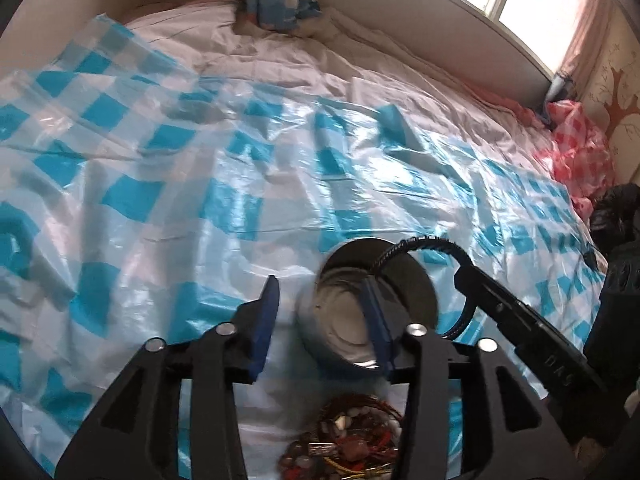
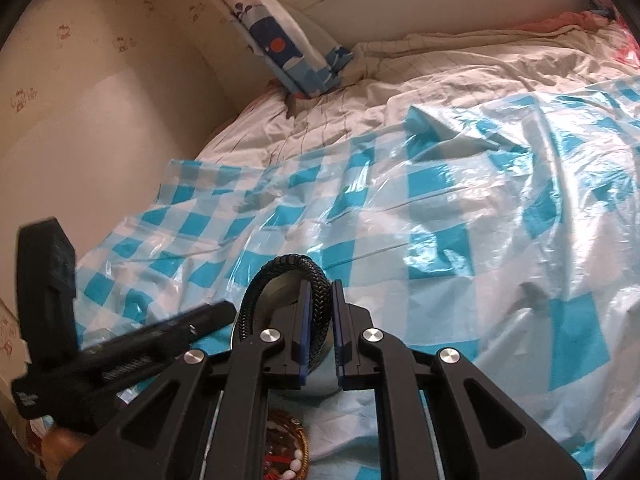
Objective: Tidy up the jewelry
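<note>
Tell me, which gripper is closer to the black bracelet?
Right. The right gripper is shut on the black bracelet. The left gripper is open beside it, around the metal bowl.

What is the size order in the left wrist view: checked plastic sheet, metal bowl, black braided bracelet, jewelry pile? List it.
1. checked plastic sheet
2. metal bowl
3. black braided bracelet and jewelry pile: unsure, pile cropped and nearer.

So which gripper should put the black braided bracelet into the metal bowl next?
Right. The right gripper is already shut on the braided bracelet, which hangs just above the metal bowl. The left gripper is open, straddling the bowl's rim, holding nothing.
</note>
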### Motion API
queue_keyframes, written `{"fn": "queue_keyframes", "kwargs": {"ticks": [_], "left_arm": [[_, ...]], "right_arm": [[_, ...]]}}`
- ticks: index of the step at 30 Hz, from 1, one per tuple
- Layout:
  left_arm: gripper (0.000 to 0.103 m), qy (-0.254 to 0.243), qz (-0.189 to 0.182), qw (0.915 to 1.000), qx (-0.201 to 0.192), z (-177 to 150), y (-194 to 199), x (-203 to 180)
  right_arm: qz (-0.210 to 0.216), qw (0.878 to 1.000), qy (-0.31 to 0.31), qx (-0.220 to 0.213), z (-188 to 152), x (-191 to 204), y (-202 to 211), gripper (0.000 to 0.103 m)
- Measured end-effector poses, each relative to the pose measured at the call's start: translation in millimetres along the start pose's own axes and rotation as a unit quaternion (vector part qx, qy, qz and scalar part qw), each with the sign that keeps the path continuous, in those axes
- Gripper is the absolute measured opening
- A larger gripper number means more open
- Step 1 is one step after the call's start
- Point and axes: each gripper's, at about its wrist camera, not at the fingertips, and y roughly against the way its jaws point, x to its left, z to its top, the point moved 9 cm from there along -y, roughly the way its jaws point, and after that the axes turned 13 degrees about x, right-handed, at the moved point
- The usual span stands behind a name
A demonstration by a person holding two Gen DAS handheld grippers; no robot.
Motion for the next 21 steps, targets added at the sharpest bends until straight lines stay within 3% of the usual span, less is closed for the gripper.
{"fn": "queue_keyframes", "kwargs": {"ticks": [6, 7, 8, 9, 21], "left_arm": [[0.048, 0.025, 0.005, 0.9996, -0.012, 3.6, 11.8, 19.4], [0.051, 0.026, 0.007, 0.9995, -0.014, 3.4, 13.2, 20.4], [0.053, 0.026, 0.012, 0.9995, -0.017, 3.4, 15.0, 21.7], [0.054, 0.024, 0.018, 0.9994, -0.018, 3.4, 16.0, 22.2], [0.069, -0.012, 0.086, 0.9957, -0.032, 2.1, 21.7, 18.1]], "right_arm": [[-0.003, 1.0, 0.015, 0.025, -4.0, 12.5, -23.1, 0.011], [-0.008, 0.999, 0.024, 0.037, -7.3, 16.0, -30.2, 0.015], [-0.015, 0.999, 0.026, 0.039, -8.2, 16.7, -31.6, 0.029], [-0.025, 0.999, 0.032, 0.035, -9.5, 18.2, -31.5, 0.033], [-0.046, 0.998, 0.05, 0.007, -7.0, 21.8, -17.0, 0.051]]}}
